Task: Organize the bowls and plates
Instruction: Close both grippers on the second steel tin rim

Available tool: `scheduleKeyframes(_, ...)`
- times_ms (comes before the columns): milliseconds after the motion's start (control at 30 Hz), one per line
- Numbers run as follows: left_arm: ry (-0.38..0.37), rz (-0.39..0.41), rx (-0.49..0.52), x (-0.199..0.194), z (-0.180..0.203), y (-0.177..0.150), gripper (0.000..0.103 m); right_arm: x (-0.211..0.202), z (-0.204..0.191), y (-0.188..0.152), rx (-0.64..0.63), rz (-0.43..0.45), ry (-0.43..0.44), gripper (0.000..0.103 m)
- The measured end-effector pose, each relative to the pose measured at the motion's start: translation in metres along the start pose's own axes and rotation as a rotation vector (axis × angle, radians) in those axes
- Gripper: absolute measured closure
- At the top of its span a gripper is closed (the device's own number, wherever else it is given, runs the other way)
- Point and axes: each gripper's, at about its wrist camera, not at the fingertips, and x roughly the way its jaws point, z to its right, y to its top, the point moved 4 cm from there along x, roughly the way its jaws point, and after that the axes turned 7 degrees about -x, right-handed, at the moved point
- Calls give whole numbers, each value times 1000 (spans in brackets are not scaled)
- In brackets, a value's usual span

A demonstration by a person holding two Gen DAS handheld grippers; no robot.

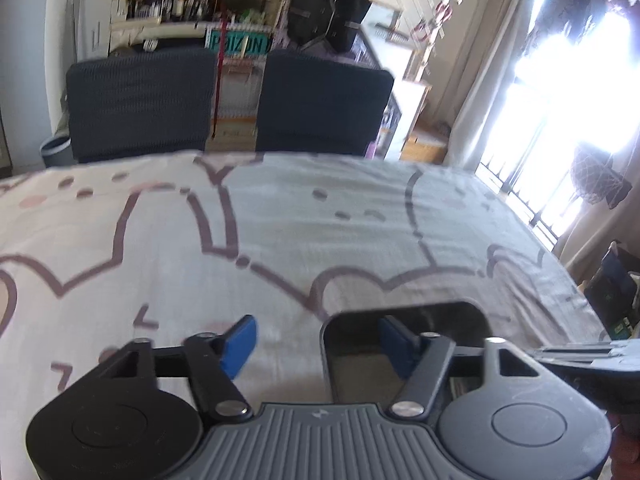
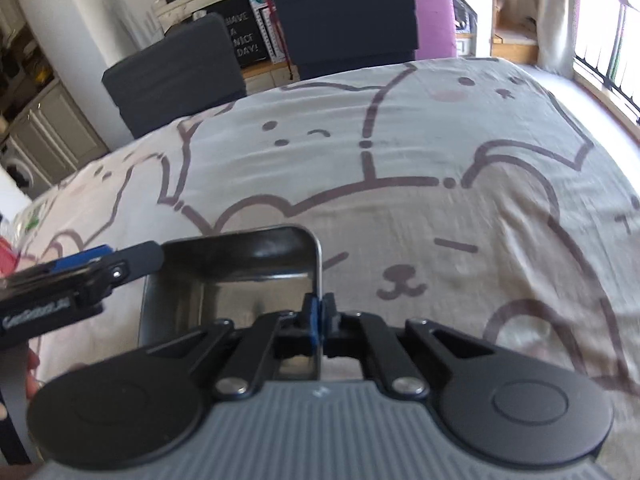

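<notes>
Desk under cartoon-print cloth, two dark chairs at far edge. One metal tray, square with rounded corners, sits near the desk's front edge. Right claw clenched on the tray's right wall, one blue pad each side. Left claw half spread over the tray's left wall: right pad inside the tray, left pad outside, not pressing. Risks, as judged: a single thin-wall pinch lets the tray tilt or slip if lifted; the left claw closing unevenly could shove the tray sideways against the right hold; dragging may bunch the cloth.
</notes>
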Motion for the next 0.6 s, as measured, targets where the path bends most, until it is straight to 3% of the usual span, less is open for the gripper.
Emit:
scheduleKeyframes(233, -23, -101, -39, 2, -4, -4, 62, 9, 1, 3, 35, -13, -35, 101)
scheduleKeyframes(433, -48, -173, -71, 9, -4, -12, 83, 9, 1, 3, 31, 33, -3, 100)
scheduleKeyframes(600, -34, -191, -71, 12, -3, -15, 89, 10, 3, -1, 2, 25, -5, 87)
